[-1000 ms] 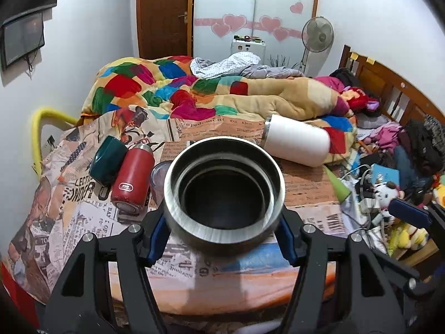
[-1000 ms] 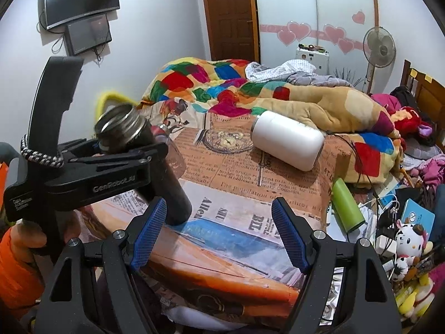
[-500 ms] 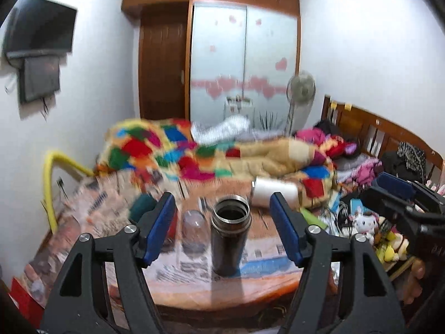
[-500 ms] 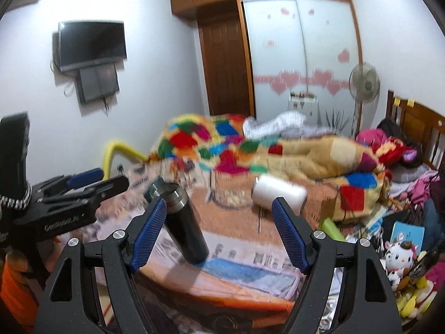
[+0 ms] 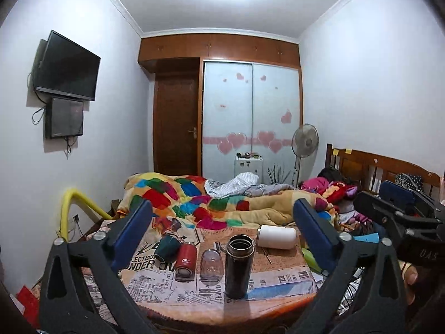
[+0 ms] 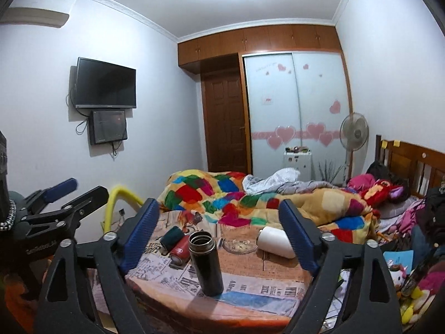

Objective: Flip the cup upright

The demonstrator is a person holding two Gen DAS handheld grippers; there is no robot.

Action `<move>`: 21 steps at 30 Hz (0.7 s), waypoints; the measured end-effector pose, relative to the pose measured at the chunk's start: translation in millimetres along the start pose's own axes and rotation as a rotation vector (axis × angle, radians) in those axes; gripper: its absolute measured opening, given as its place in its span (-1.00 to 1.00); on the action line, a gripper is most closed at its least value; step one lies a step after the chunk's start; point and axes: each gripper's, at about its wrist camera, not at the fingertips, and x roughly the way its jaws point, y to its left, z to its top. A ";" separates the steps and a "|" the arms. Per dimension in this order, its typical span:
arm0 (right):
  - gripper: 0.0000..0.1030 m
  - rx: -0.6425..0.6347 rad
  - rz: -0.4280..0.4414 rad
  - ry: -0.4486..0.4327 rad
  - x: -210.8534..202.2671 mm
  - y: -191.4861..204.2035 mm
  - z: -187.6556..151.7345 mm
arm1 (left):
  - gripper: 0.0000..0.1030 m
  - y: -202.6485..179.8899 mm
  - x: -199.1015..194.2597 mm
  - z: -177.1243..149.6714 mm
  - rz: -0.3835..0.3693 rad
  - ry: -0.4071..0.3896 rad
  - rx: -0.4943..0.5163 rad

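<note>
With the dark steel cup (image 5: 239, 266) standing upright, mouth up, near the front edge of the newspaper-covered table (image 5: 281, 284), at 6 o'clock from the white bottle (image 5: 276, 236) lying on its side, both the left gripper (image 5: 222, 239) and right gripper (image 6: 219, 233) hang back with jaws apart and empty, so the flip looks done and only pulling away seems left.

black cup (image 5: 238, 267), red flask (image 5: 185, 258), white bottle (image 5: 276, 237), newsprint-patterned table (image 5: 278, 281)

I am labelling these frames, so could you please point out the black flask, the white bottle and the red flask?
black flask (image 5: 238, 267), left wrist view, middle of its upright body.
white bottle (image 5: 276, 237), left wrist view, side of the lying body.
red flask (image 5: 187, 258), left wrist view, its red side.
</note>
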 end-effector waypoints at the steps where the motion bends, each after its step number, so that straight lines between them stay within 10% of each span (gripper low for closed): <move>1: 0.83 -0.003 -0.005 -0.004 -2.3 0.5 -0.1 | 0.99 1.2 -1.5 -0.5 0.006 0.000 -0.005; 21: 1.00 -0.025 -0.055 -0.009 -12.8 9.3 -8.3 | 0.99 10.0 -1.6 -12.0 0.044 0.045 -0.038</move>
